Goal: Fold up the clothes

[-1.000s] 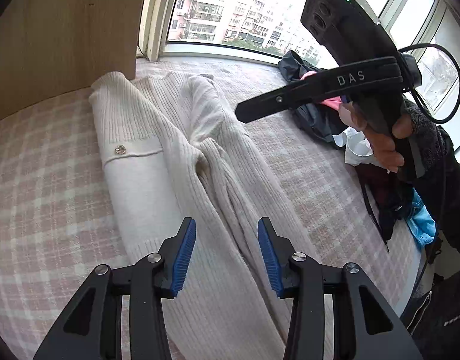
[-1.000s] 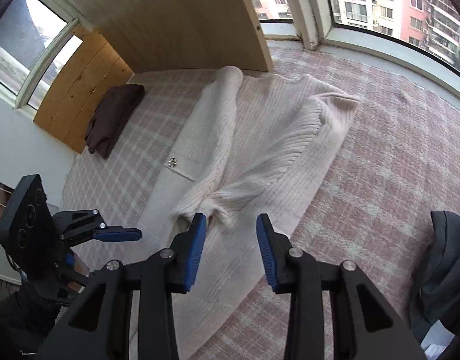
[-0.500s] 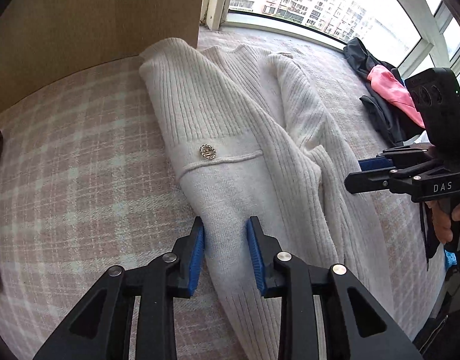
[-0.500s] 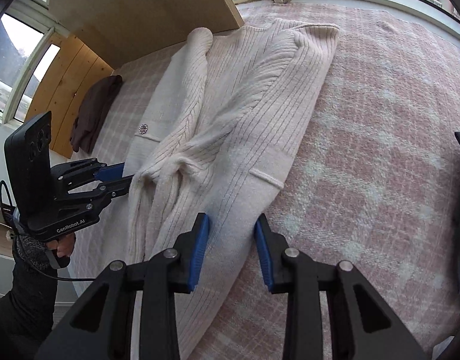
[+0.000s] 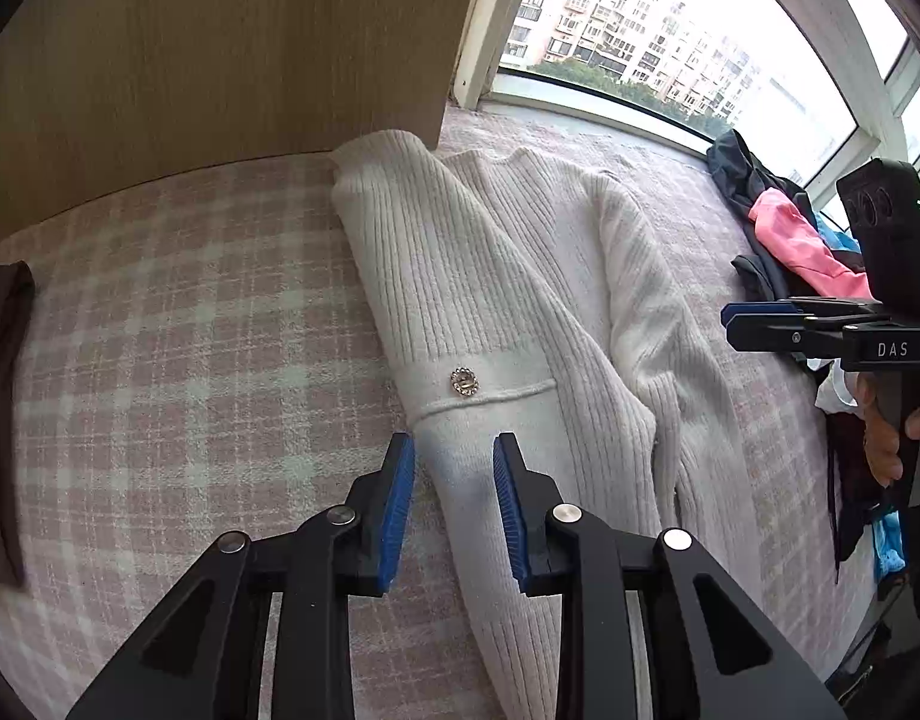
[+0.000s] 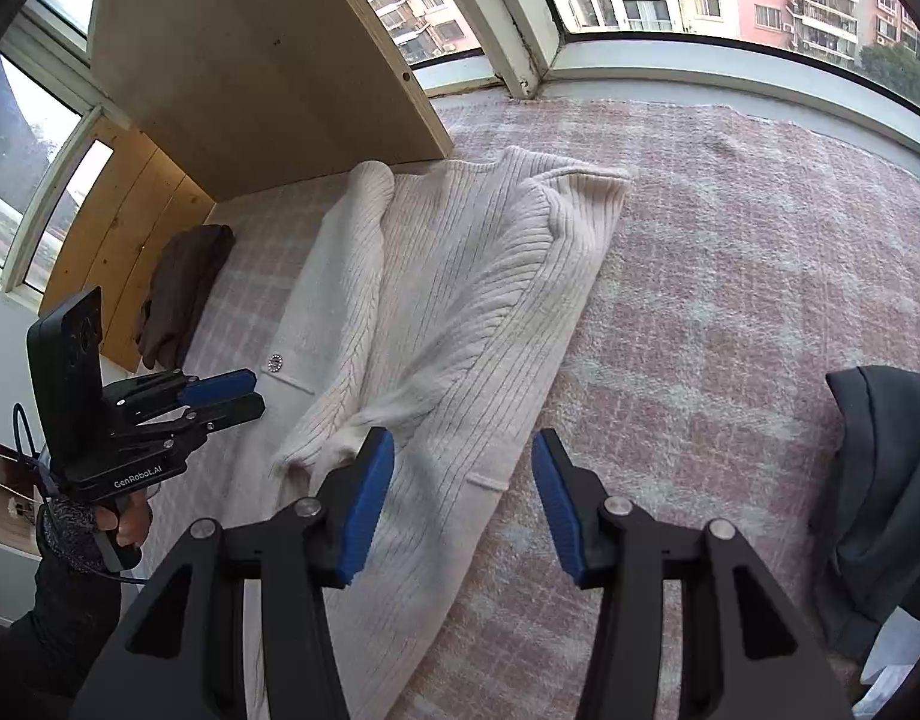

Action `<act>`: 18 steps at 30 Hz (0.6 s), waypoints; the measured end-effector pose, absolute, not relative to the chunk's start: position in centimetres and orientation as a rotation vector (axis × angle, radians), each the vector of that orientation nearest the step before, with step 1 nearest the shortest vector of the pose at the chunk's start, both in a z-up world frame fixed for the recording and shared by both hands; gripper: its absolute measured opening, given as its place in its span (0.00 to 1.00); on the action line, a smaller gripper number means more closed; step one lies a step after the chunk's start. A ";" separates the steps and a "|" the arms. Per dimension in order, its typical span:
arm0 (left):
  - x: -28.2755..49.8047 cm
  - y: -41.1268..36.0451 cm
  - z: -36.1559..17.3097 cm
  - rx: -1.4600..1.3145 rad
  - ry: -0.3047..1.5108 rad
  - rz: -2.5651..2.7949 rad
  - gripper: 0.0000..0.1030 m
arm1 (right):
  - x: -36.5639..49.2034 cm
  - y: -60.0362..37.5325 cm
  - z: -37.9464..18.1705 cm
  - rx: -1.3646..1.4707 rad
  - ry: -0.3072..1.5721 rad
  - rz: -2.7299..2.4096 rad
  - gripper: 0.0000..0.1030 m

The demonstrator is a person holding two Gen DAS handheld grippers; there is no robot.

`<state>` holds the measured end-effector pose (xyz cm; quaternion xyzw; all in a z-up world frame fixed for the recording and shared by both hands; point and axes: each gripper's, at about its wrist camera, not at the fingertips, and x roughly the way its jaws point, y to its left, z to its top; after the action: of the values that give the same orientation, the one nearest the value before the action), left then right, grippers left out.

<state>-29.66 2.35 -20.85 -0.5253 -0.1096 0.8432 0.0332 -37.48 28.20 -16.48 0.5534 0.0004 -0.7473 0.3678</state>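
Cream cardigan [image 5: 490, 300] flat on pink checked blanket [image 5: 160, 330], both sides and sleeves already turned in; lengthwise fold left. Left gripper [image 5: 454, 504] jaws just opening slightly, straddling hem edge, not pinching. Right gripper [image 6: 463, 498] just opening, apart above hem. Readable markings: "DAS", "GenRobot.AI".

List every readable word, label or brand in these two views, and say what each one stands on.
"DAS": white letters on the side of the right gripper, in the left wrist view.
"GenRobot.AI": white letters on the body of the left gripper, in the right wrist view.
No other text is readable; the cardigan's button shows none.
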 end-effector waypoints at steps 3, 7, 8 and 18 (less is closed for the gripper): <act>-29.8 3.4 -21.4 -1.641 -0.250 2.591 0.25 | -39.2 27.6 -16.9 1.371 0.035 -2.002 0.17; -29.3 5.1 -20.3 -1.587 -0.220 2.587 0.24 | -42.5 25.6 -19.6 1.410 0.059 -1.983 0.12; -29.1 5.5 -19.9 -1.574 -0.208 2.585 0.24 | -42.6 25.1 -19.7 1.399 0.096 -1.974 0.12; -22.7 7.0 -15.5 -1.480 -0.237 2.539 0.25 | -46.2 23.0 -19.9 1.376 0.126 -1.972 0.12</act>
<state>-22.74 6.99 -15.54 -0.4997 -0.0800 0.8571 0.0966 -46.24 23.04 -19.93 0.5335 0.0490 -0.7645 0.3583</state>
